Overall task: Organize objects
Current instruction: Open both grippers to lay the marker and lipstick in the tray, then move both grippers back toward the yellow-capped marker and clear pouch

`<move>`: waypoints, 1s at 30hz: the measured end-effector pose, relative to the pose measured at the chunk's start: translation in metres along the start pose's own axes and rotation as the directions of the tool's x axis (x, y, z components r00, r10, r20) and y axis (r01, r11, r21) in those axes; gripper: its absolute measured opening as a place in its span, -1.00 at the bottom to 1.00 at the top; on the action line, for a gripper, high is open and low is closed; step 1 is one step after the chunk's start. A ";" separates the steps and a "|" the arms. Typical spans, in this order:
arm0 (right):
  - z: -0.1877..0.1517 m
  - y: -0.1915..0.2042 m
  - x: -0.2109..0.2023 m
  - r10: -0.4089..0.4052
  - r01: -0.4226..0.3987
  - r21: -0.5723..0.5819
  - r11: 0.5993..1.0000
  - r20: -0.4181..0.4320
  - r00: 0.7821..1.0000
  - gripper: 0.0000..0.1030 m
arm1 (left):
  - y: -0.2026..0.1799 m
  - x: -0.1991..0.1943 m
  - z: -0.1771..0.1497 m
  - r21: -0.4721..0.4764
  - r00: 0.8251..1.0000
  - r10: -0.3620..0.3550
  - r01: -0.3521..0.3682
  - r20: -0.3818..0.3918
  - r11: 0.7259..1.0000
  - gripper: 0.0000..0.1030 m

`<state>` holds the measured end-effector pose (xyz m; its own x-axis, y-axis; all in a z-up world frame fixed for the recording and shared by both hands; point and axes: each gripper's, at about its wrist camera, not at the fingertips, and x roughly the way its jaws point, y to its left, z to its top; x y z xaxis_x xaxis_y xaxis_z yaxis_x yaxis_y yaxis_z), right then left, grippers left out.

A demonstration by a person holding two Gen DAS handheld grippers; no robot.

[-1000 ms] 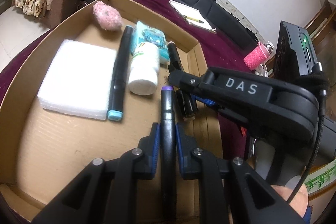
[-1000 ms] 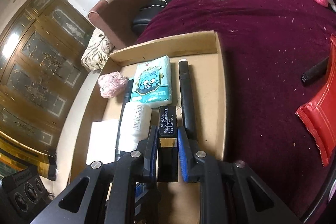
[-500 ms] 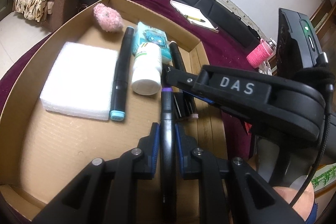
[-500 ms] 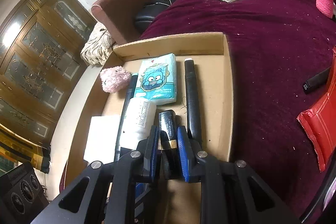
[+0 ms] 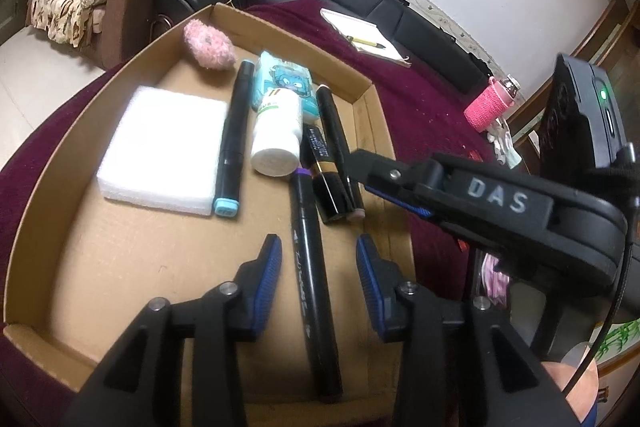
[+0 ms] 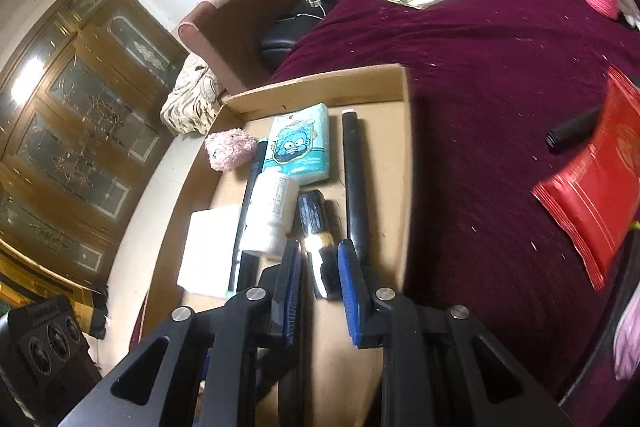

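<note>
Left hand-held gripper (image 5: 318, 261) spread wide, holding nothing; purple-tipped marker (image 5: 312, 267) lies loose between fingers on box (image 5: 120, 267) floor. Right hand-held gripper (image 6: 319, 259) parted around glossy black tube (image 6: 316, 227), grip unclear. We judge placing step; next, back straight out toward 6 o'clock. Smooth cylinders roll; corrugated cardboard.

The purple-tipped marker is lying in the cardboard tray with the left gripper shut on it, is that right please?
Not quite: the left gripper is open. The left wrist view shows its blue pads apart on either side of the purple-tipped marker, which does lie in the cardboard tray.
</note>
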<state>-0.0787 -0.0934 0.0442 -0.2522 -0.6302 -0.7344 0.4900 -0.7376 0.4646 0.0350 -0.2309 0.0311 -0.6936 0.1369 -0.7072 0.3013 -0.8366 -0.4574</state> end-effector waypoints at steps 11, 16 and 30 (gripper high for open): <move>-0.027 -0.038 -0.075 0.024 -0.033 0.086 0.996 0.107 0.994 0.29 | -0.037 -0.025 -0.013 0.082 1.000 -0.006 0.003 0.030 0.997 -0.15; -0.044 -0.078 -0.139 -0.048 -0.002 0.218 0.976 0.227 0.973 0.69 | -0.060 -0.038 -0.022 0.151 0.998 -0.011 0.003 0.056 0.989 0.00; -0.074 -0.191 -0.161 -0.213 0.084 0.598 0.797 0.148 0.966 0.85 | -0.121 -0.019 -0.072 0.361 0.999 -0.039 0.043 -0.018 0.932 0.11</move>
<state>-0.0694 0.1672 0.0373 -0.4713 -0.4871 -0.7352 -0.1303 -0.7860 0.6043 0.0591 -0.0946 0.0612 -0.6925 0.1788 -0.6989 0.0153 -0.9649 -0.2620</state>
